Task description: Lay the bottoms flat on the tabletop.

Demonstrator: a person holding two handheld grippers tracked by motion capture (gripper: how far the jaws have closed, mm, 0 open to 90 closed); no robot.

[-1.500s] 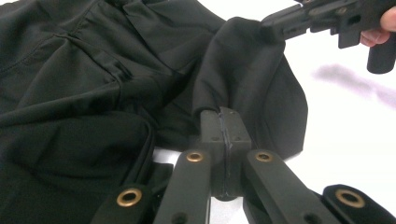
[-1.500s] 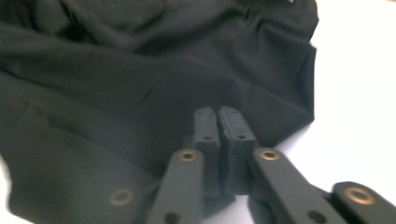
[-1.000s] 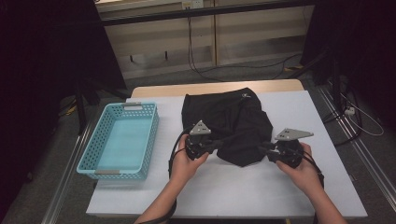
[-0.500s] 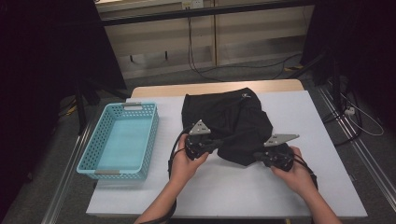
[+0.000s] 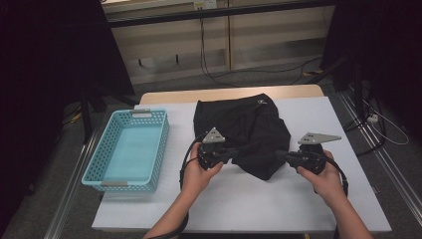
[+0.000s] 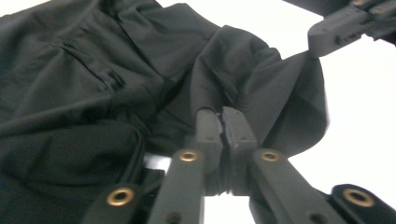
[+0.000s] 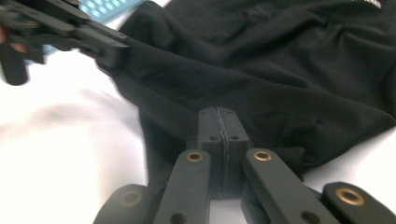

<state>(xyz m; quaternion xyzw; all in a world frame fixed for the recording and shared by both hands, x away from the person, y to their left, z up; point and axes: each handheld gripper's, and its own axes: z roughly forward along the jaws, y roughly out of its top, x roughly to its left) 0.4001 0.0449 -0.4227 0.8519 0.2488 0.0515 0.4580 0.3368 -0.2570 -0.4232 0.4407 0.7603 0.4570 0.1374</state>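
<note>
A white table [image 5: 259, 199] stands in a dim room, and on it we see a black garment [image 5: 246, 132] bunched near the middle, with a blue basket [image 5: 130, 149] well apart at its left. Our left gripper [image 5: 230, 155] sits at the garment's near left edge; its jaws have just eased open a touch, yet they look pressed together on a fold of cloth. Our right gripper [image 5: 279, 156] is clamped tight on the near right edge, the fabric stretched between the two.
</note>
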